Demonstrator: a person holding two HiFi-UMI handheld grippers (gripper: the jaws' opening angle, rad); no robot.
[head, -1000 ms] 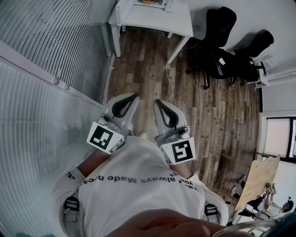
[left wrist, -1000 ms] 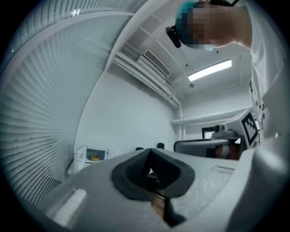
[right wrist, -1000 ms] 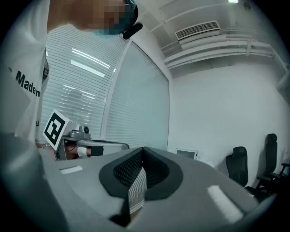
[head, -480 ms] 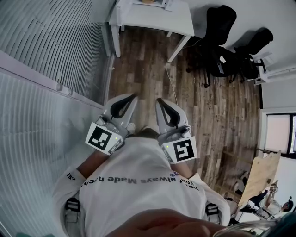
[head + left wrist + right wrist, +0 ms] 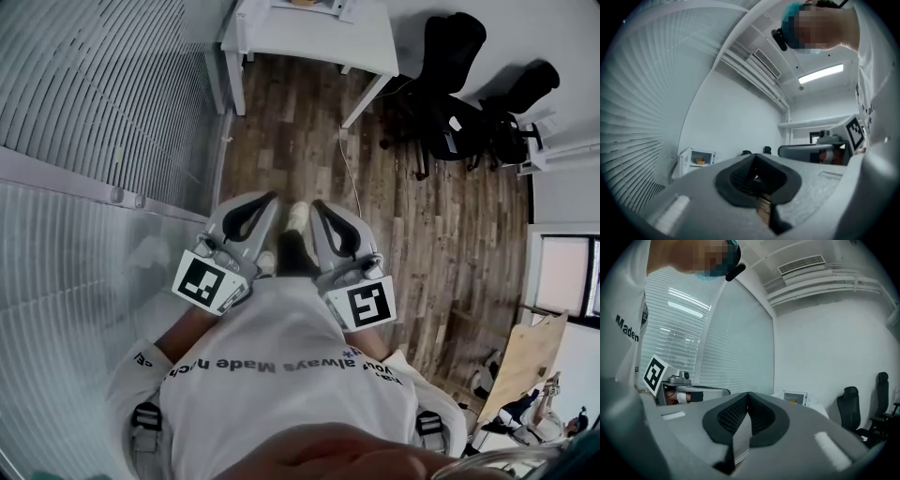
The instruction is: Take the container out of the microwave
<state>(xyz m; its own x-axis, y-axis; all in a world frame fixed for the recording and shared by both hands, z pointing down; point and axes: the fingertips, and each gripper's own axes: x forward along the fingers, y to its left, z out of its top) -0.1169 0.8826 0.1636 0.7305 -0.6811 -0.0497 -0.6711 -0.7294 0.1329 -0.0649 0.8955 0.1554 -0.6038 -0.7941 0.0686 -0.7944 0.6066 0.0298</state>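
Note:
Far across the room a white microwave stands on a white table with its door open. A small yellow container sits inside it, and the same container shows in the microwave in the right gripper view. My left gripper and right gripper are held side by side in front of my body, pointing level toward the table. Both are shut with nothing between the jaws, well short of the microwave.
Slatted blinds and a glass partition run along my left. Black office chairs stand to the right of the table. A cable trails over the wooden floor between me and the table.
I have stepped forward: the floor and table have slid closer, and a foot now shows between the two grippers. Both grippers stay shut, side by side.

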